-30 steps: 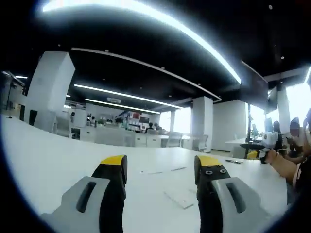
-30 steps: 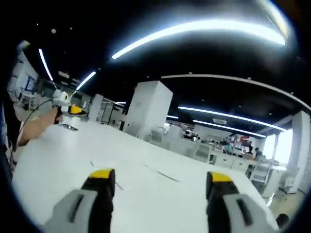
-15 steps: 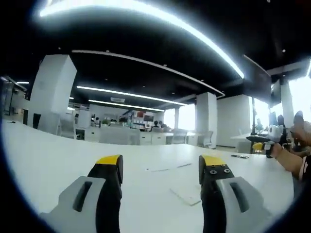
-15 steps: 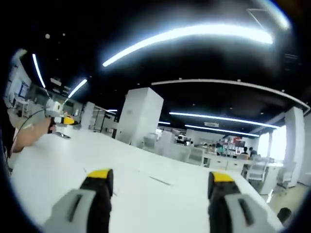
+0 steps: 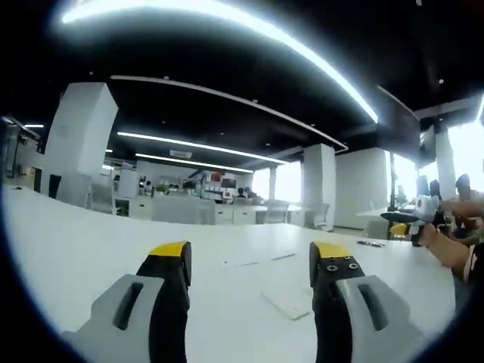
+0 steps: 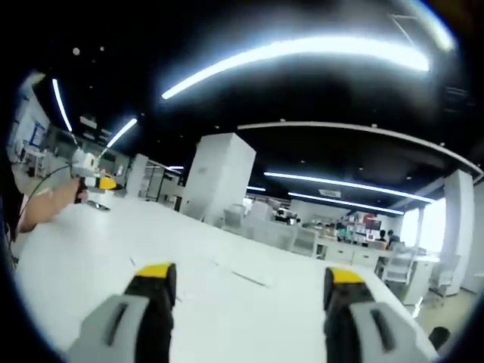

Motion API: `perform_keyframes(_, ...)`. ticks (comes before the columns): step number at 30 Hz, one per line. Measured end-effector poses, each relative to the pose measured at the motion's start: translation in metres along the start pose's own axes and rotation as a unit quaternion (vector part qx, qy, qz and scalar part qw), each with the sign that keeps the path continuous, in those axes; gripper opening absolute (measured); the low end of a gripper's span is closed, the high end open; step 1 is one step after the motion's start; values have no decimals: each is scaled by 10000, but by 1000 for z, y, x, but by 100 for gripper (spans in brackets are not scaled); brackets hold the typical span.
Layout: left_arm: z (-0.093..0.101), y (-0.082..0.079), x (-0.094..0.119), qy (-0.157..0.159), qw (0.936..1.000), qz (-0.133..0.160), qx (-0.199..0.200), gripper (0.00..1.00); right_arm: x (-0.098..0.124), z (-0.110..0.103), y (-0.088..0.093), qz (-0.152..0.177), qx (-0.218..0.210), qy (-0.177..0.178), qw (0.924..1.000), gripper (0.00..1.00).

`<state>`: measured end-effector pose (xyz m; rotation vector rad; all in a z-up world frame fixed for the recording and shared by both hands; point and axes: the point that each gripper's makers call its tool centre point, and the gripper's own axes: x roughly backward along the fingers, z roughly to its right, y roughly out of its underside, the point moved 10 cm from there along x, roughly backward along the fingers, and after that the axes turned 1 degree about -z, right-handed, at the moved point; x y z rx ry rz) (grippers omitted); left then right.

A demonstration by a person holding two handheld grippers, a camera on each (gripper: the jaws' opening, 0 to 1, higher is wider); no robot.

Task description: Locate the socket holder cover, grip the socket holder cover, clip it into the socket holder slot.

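White counter (image 5: 76,249), both hand-held grippers wide open and empty; flat white cover (image 5: 287,304) looks thin, light, rigid plastic: pinch its long edges.

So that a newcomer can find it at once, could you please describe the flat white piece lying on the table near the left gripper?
Start from the wide white table in the left gripper view. Look beside the left gripper's right-hand yellow-tipped jaw, where a flat white rectangular piece lies. Unlike the thin strips farther back, it is broad and plate-like.
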<state>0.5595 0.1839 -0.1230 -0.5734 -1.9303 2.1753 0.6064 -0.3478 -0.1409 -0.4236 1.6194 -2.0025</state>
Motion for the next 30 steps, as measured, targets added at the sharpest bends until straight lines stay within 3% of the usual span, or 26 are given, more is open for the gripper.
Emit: perform_keyframes(30,1,0,0,55,10000,4,72,62,-3,-1,5,-198,69,5,9998,80)
